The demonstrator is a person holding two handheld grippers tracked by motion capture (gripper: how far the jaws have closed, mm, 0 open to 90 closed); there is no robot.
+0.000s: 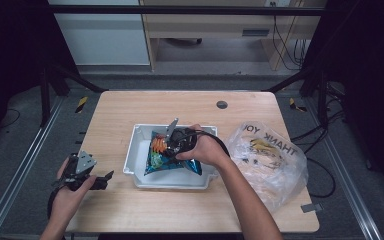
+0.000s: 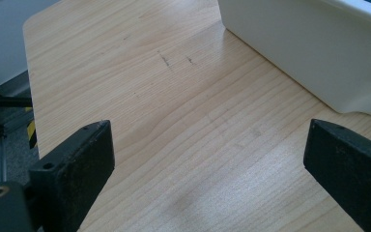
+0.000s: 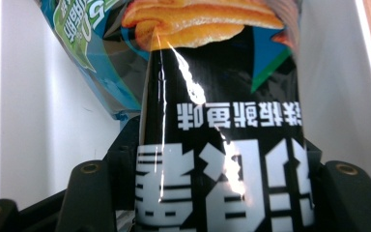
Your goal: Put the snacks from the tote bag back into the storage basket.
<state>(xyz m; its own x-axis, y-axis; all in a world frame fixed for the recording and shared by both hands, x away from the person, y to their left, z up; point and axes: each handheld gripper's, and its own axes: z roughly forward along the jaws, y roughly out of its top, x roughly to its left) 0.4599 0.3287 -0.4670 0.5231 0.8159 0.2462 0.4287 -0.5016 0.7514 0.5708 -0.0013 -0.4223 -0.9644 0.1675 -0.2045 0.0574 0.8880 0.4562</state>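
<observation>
Over the white bin, the right gripper is clamped on a snack bag beside another, while the left gripper idles, jaws apart; the plastic bag looks nearly emptied.

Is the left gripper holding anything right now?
No, the left gripper has its jaws spread wide over the bare wooden table, with nothing between them.

The clear plastic bag, just right of the white bin on the tabletop, carries dark capitals reading "THANK YOU", seen reversed from the high view; the snack packet inside that bin bears large white Chinese characters, upside down in the right gripper view, which I cannot make out.
</observation>
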